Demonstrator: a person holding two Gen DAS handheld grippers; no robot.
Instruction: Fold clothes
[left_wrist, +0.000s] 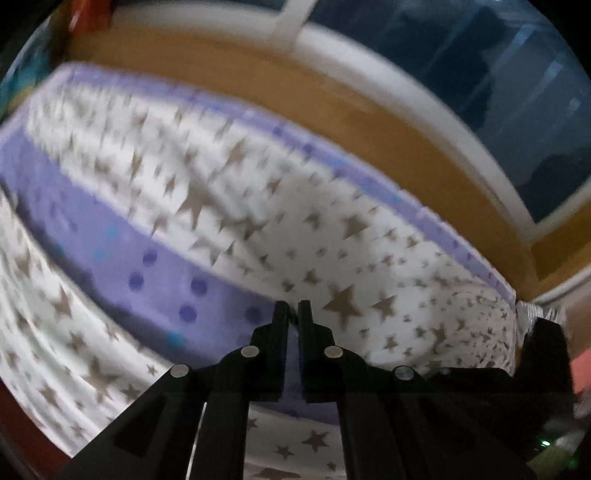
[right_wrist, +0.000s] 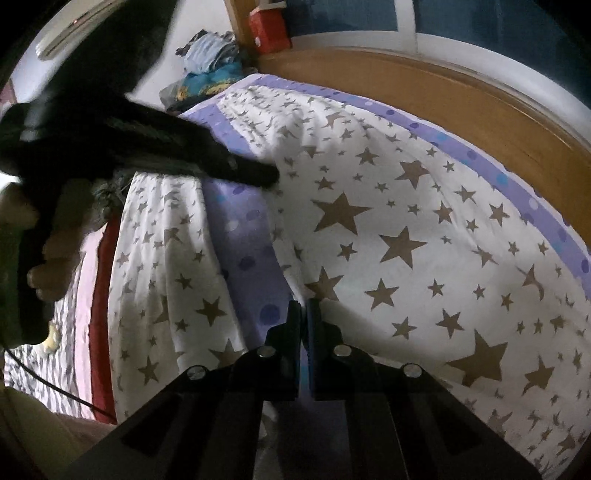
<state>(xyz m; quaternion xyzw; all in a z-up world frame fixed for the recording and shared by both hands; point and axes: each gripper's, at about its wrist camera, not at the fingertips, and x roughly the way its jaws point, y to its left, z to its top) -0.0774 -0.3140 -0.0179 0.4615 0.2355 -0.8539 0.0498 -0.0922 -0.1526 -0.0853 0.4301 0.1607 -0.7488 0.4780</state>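
So we've got two fisheye cams, one riding each gripper, both tilted down along the jaws and sitting close over the star-print cloth (left_wrist: 332, 236) on the bed. Both views share that cloth, the wooden headboard (right_wrist: 461, 107) and the window (left_wrist: 480, 74) behind.

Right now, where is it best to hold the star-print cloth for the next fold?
Probably along its purple dotted border, from the near side. That edge is raised and reachable, and both the left gripper and right gripper are shut on the star-print cloth there.

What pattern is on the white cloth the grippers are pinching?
Brown stars on white star-print cloth, with a purple dotted border; clearest in the right wrist view.
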